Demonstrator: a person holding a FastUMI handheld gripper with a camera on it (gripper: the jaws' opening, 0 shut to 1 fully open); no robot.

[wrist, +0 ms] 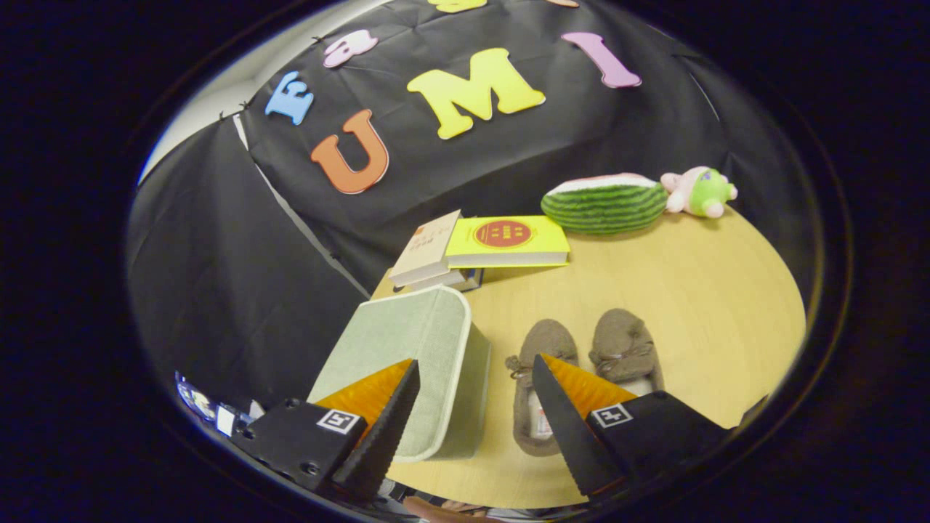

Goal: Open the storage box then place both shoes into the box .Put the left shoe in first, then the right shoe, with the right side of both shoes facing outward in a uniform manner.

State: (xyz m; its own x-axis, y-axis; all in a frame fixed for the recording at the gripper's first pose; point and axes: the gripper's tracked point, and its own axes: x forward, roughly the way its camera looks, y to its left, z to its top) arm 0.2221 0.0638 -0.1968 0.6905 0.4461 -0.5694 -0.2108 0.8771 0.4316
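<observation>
Up above the round wooden table (pixel 690 290), the gripper (pixel 476 367) hangs with its two fingers spread wide apart, nothing between them but air, touching nothing. Taking the storage box (pixel 414 349) as the landmark: it is a pale green fabric box with a lighter trim, its lid closed, standing on the table near the edge, and one finger (pixel 385 428) overlaps its near corner in the gripper view, while the other finger (pixel 563 414) sits well to the side of it, over the shoes.

Just beside the box, on the side away from the booth wall's left panel, lie the two brown slippers, side by side and nearly touching. The left shoe (pixel 534 363) is the one closer to the box, its heel opening partly covered by the finger; the right shoe (pixel 625 349) lies just past it. Both point away from the gripper, toes toward the far side of the table.

Beyond the box, a small stack of books (pixel 429 254) rests at the table's back edge, with a yellow book (pixel 508 240) next to it. Farther from the box, past the yellow book, sits a watermelon-slice plush (pixel 603 203), and touching its far end a small pink and green plush toy (pixel 701 190).
</observation>
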